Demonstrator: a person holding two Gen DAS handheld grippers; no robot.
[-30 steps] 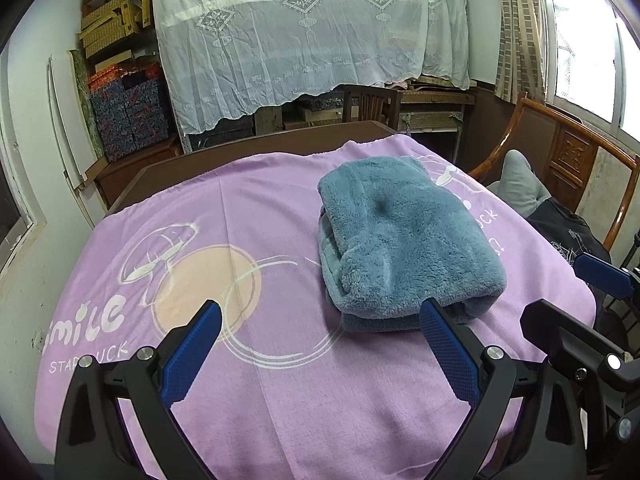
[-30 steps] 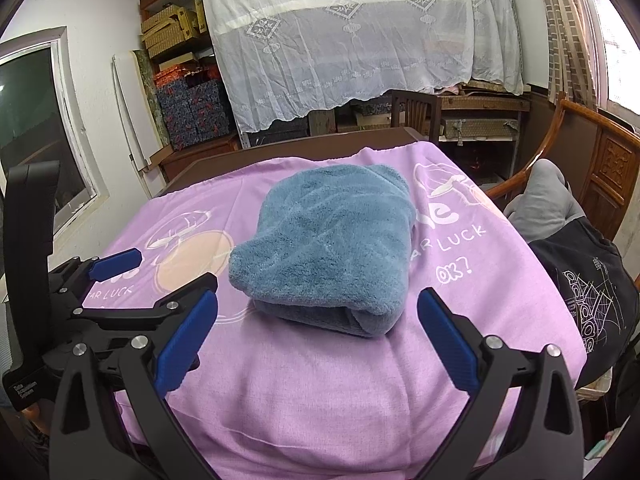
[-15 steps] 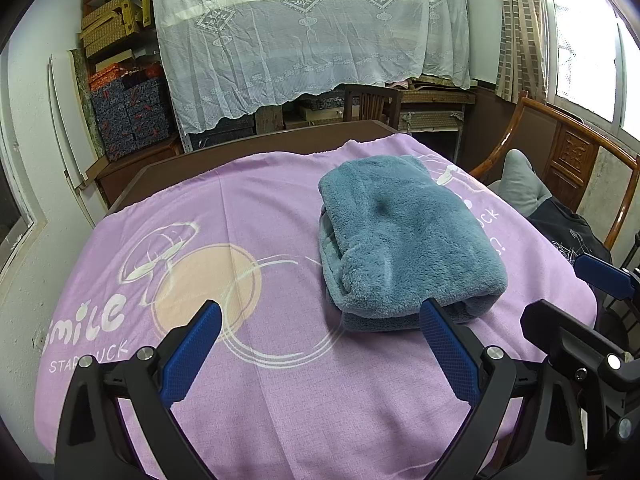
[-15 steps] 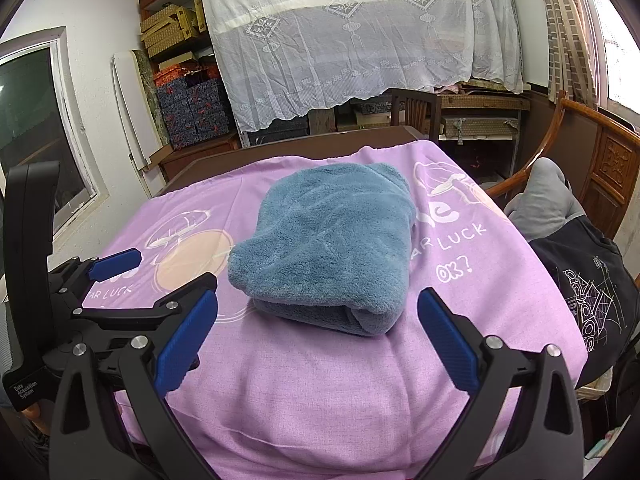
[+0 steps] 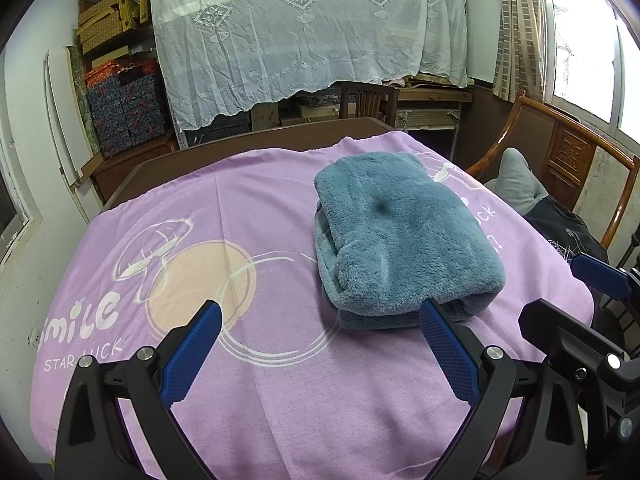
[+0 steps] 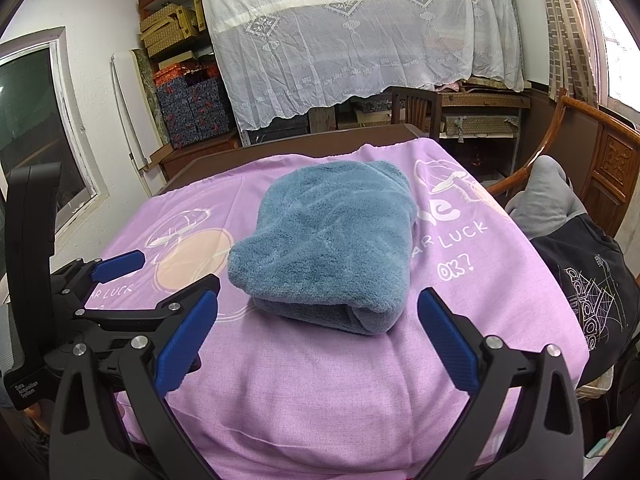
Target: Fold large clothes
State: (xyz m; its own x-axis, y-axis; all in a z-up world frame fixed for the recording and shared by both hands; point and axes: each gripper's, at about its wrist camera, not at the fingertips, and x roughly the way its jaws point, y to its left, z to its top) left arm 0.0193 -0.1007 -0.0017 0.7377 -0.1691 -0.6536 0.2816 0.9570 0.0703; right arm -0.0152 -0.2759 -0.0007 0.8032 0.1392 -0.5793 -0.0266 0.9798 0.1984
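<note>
One folded blue garment (image 5: 404, 236) (fleecy) lies between two grippers, jaws spread.

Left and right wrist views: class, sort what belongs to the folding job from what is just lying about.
Job:
blue fleece garment, folded
left gripper, open
right gripper, open

Lying about:
purple cloth
dark printed garment
wooden chair
patterned boxes
</note>
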